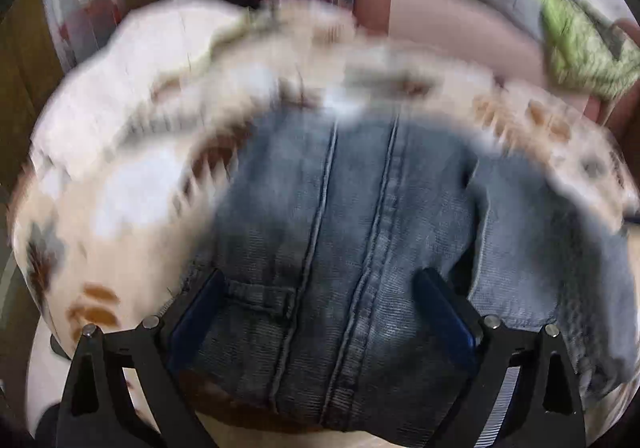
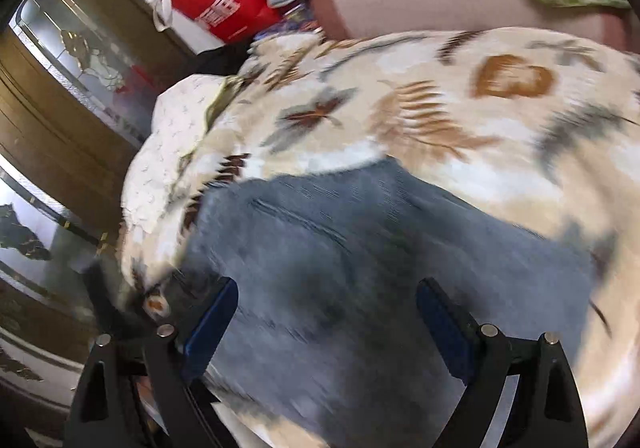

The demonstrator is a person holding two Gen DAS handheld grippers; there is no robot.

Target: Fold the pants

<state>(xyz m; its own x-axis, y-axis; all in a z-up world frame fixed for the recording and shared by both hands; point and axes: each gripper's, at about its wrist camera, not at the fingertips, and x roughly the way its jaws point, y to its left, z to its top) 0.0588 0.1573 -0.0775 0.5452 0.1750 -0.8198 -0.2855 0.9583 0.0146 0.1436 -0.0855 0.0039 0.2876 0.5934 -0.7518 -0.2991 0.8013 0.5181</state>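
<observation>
Two grippers hover over one pair of blue denim jeans (image 1: pixel 340 240), which lie on a bed covered by a cream leaf-print bedspread (image 2: pixel 460 120). Both views are smeared by motion blur, so fine detail is unsure. We hold the left gripper (image 1: pixel 322 302) with its blue-padded fingers spread wide and nothing between them; the jeans fill the gap beneath, but we cannot tell whether the pads touch the cloth. The right gripper (image 2: pixel 326 308) is likewise spread wide and empty above the denim. We judge both are held apart so each can take a separate part of the near end for a fold. In the left view two stitched seams run side by side away from us, so the long axis of the jeans points from the near edge of the bed toward its far edge. A belt loop (image 1: pixel 260 296) near the left finger suggests the waistband end is nearest us. The denim looks already doubled leg on leg, with a paler layer (image 1: pixel 532 248) showing at the right. Beyond the far edge sit a red box (image 2: pixel 216 0) and a pinkish sofa (image 2: pixel 460 0).
</observation>
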